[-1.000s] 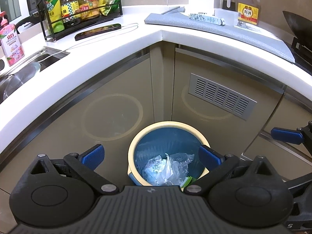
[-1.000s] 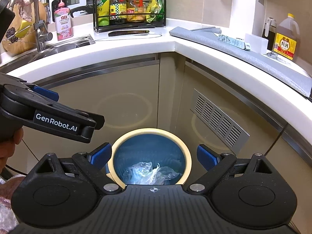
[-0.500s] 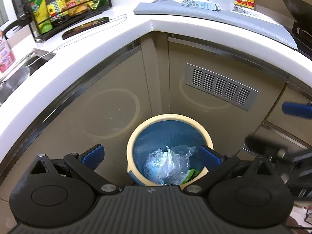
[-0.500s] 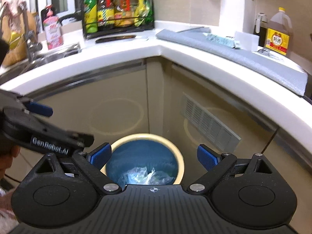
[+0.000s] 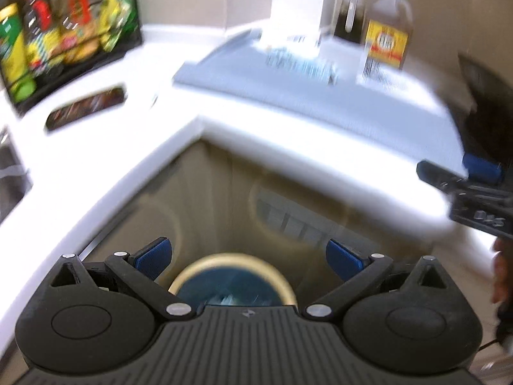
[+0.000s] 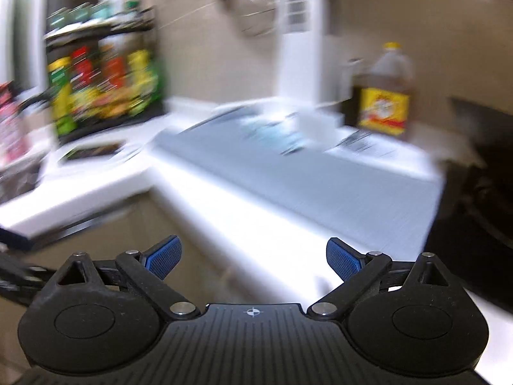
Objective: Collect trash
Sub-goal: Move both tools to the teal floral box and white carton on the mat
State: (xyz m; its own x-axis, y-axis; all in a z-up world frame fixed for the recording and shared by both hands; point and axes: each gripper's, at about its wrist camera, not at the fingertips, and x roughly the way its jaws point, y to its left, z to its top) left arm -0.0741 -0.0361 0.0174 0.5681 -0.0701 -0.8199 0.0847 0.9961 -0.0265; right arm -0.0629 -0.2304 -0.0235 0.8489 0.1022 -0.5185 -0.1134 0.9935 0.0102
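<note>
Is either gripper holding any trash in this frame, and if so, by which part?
Nothing is held. The left gripper and the right gripper both have their jaws spread wide with nothing between them. The bin sits below the left gripper.

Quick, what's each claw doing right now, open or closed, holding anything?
Left claw: open, holding nothing.
Right claw: open, holding nothing.

Heavy motion blur, fisheye bending, glaring white countertop [image 5: 288, 128].
</note>
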